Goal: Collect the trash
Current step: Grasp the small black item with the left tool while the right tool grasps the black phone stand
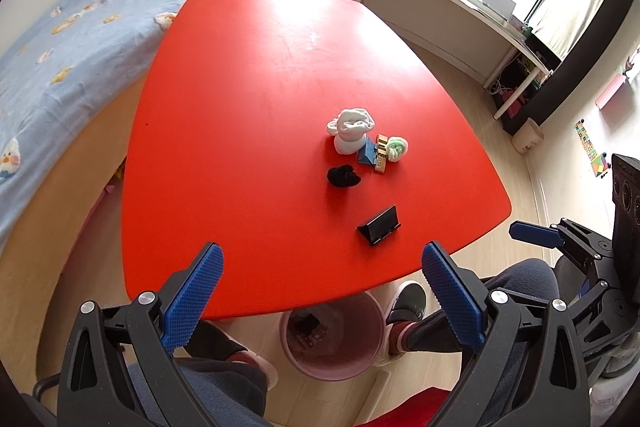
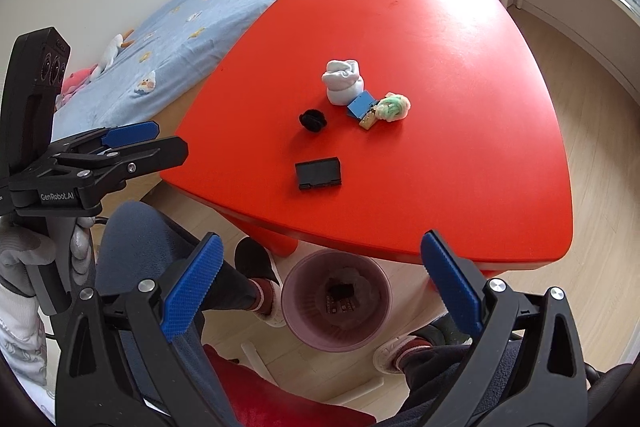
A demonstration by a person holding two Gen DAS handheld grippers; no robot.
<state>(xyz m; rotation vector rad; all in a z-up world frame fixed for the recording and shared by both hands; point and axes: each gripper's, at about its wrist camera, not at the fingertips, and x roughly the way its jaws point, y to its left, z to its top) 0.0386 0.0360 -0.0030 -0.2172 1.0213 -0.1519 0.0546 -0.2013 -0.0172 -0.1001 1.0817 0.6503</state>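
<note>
A bin (image 2: pixel 336 307) sits on the floor under the table's (image 2: pixel 440 47) near edge, below a stand (image 2: pixel 319 173).

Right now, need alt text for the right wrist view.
The right hand-held gripper hangs open above a pink bin that stands on the floor by the near edge of a red table. On the table lie a white sock bundle, a black scrunchie, a blue card and a black stand; the left hand-held gripper is at left.

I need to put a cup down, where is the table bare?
The table is bare across its far half and along the bed side. It is crowded near the right, around the white sock, black scrunchie and black stand.
</note>
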